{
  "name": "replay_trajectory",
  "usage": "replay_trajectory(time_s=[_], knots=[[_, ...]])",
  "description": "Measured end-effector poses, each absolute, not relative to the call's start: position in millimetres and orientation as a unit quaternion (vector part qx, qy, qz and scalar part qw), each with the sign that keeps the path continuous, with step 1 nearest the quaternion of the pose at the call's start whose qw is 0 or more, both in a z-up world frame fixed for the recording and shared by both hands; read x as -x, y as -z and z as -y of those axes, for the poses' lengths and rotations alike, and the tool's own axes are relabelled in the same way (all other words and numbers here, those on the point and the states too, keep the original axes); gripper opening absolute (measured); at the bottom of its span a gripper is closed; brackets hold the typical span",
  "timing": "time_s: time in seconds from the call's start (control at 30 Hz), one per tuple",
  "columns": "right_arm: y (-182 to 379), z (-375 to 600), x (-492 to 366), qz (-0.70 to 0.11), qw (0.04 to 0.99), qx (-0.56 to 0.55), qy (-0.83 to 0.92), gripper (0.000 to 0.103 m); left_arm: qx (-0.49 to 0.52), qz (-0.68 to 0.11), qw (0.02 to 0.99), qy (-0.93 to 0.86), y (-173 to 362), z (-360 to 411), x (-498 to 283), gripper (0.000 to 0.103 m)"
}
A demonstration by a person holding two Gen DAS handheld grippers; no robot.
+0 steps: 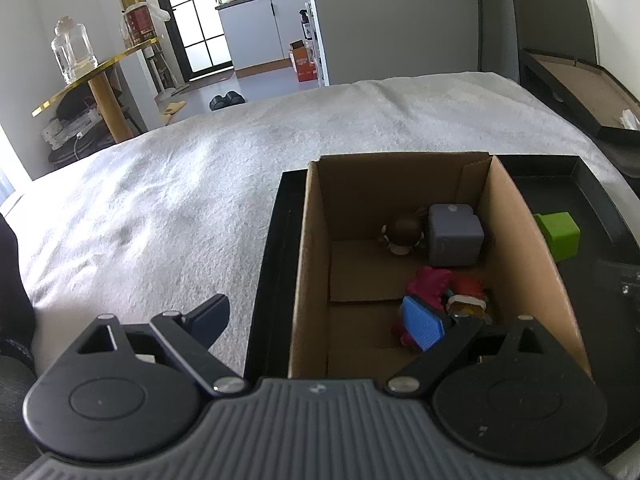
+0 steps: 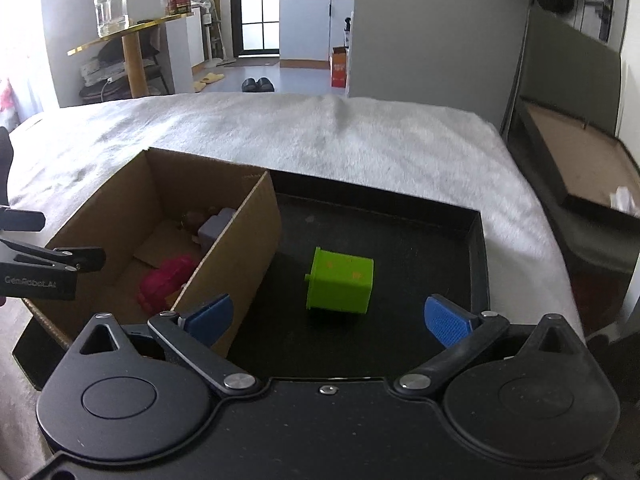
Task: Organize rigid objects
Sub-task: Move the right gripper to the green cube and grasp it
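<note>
Green cube (image 2: 340, 285) alone on the black tray (image 2: 478, 256), other toys in the box (image 2: 240, 240).

Right gripper (image 2: 328, 318) hangs wide open and empty, just short of the cube. Left gripper (image 1: 316, 320) is also spread wide, holding nothing, one finger (image 1: 424, 322) inside the box near the pink toy (image 1: 430, 280); a grey cube (image 1: 456, 234) sits at the far end.

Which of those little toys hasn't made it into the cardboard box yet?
The green cube. It sits alone on the black tray, beside the box; the grey block and pink toy are inside.
</note>
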State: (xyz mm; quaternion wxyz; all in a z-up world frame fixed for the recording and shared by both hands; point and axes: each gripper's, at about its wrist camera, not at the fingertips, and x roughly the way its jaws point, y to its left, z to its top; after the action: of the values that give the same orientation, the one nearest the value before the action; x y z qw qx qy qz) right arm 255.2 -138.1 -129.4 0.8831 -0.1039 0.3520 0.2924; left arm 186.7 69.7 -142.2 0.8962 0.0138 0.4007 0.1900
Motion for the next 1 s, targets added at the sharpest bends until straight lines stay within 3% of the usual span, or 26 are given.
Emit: replay_trajectory(time_s=[0.57, 0.73, 0.97, 1.0], knots=[[159, 130, -289, -0.388, 0.874, 0.077, -0.283, 0.099, -0.068, -0.409, 0.887, -0.201, 155, -46, -206, 0.092], [164, 125, -303, -0.394, 0.874, 0.072, -0.275, 0.09, -0.069, -0.41, 0.885, -0.209, 159, -46, -209, 0.092], [172, 116, -313, -0.396, 0.874, 0.07, -0.273, 0.087, -0.061, -0.409, 0.883, -0.22, 161, -49, -214, 0.092], [173, 115, -313, -0.397, 0.874, 0.072, -0.272, 0.081, -0.06, -0.41, 0.883, -0.221, 161, -50, -214, 0.092]])
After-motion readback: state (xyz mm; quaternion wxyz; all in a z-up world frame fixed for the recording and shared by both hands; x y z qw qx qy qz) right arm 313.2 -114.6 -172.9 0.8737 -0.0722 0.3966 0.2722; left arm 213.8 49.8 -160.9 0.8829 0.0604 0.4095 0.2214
